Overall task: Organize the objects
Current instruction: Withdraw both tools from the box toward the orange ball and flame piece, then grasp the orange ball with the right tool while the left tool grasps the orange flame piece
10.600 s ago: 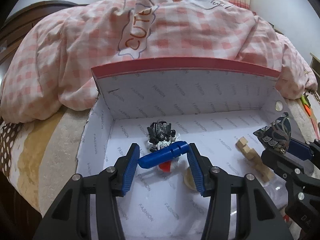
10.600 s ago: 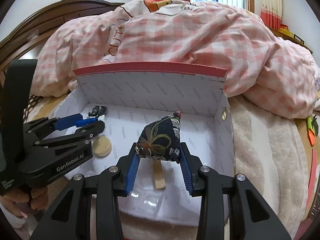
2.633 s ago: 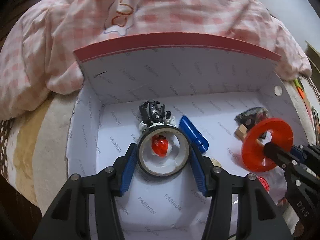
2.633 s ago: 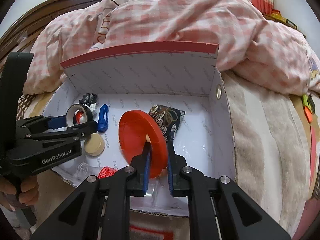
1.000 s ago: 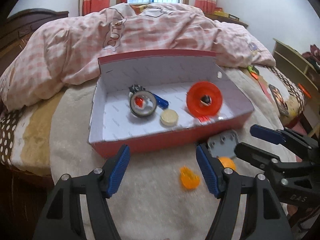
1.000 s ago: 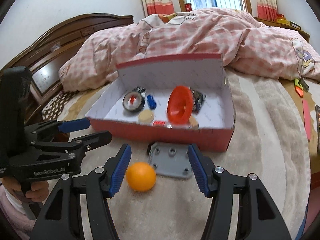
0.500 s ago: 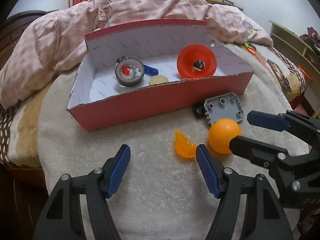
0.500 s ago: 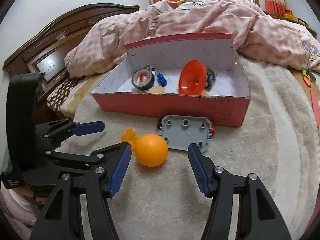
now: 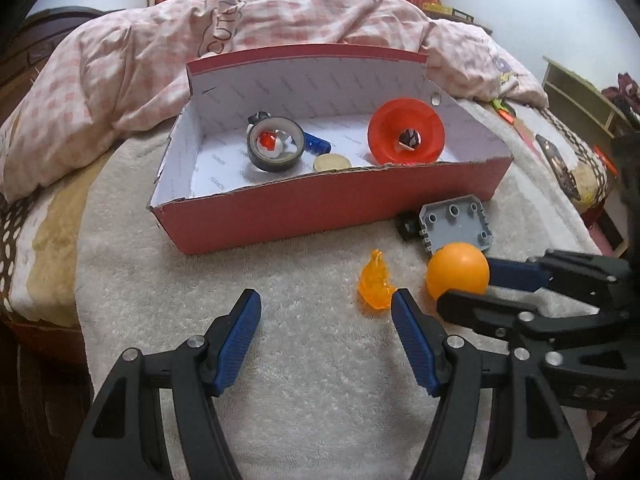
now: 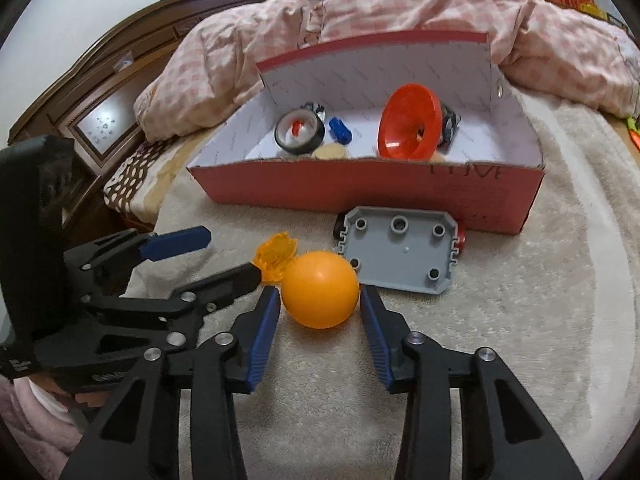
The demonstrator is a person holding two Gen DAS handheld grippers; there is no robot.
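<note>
An orange ball (image 10: 320, 290) lies on the cream towel in front of the red box (image 9: 320, 208). My right gripper (image 10: 320, 298) has a blue pad on each side of the ball, and its jaws are closing; thin gaps still show. A clear orange plastic piece (image 9: 376, 286) lies just left of the ball. My left gripper (image 9: 325, 304) hangs open over bare towel, its right fingertip close to that piece. A grey studded plate (image 10: 400, 254) rests behind the ball against the box. Inside the box lie a tape roll (image 9: 274, 148), a red funnel (image 9: 406, 132) and a blue part (image 9: 318, 145).
A pink checked quilt (image 9: 280, 20) is heaped behind the box. A small wooden disc (image 9: 332, 163) lies in the box near its front wall. The dark wooden headboard (image 10: 100, 92) stands to the left. The towel's edge drops off on the left side.
Both grippers have sunk towards the towel. The right jaws have narrowed around the orange ball. The left gripper has come nearer to the clear orange piece, still open.
</note>
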